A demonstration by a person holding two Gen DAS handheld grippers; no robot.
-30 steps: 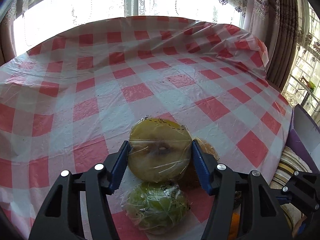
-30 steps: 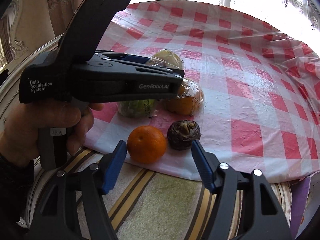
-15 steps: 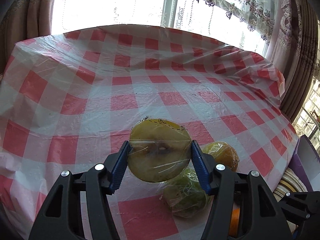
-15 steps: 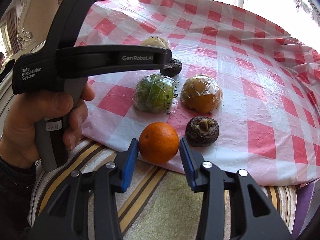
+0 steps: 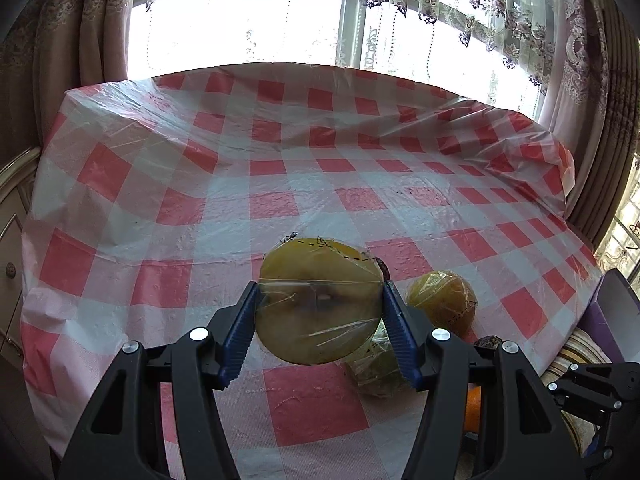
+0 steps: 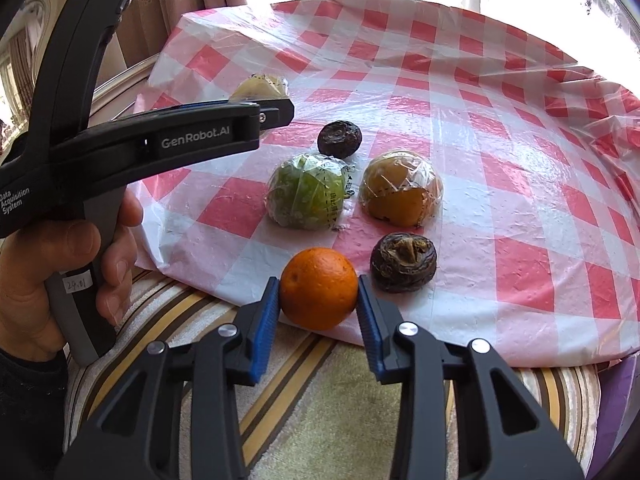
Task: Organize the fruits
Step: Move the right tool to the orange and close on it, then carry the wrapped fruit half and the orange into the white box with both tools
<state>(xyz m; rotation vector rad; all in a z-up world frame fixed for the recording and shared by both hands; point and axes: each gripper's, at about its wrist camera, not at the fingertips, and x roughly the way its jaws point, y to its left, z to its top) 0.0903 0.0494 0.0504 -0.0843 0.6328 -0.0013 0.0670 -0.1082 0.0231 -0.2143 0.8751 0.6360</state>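
My left gripper [image 5: 320, 320] is shut on a yellow fruit half wrapped in film [image 5: 318, 300] and holds it above the checked tablecloth [image 5: 280, 160]. It also shows in the right wrist view [image 6: 262, 86]. My right gripper [image 6: 318, 304] has its pads against an orange [image 6: 318, 288] at the table's near edge. On the cloth lie a wrapped green fruit [image 6: 306, 192], a wrapped yellow-orange fruit [image 6: 400, 188] and two dark wrinkled fruits [image 6: 402, 262] [image 6: 339, 139].
The left gripper's body and the hand holding it [image 6: 60, 260] fill the left of the right wrist view. A striped cushion [image 6: 320, 400] lies below the table edge. Windows with curtains [image 5: 360, 20] stand behind the table.
My left gripper has lifted the yellow half away from the other fruits and to the left. My right gripper has moved forward and closed onto the orange.
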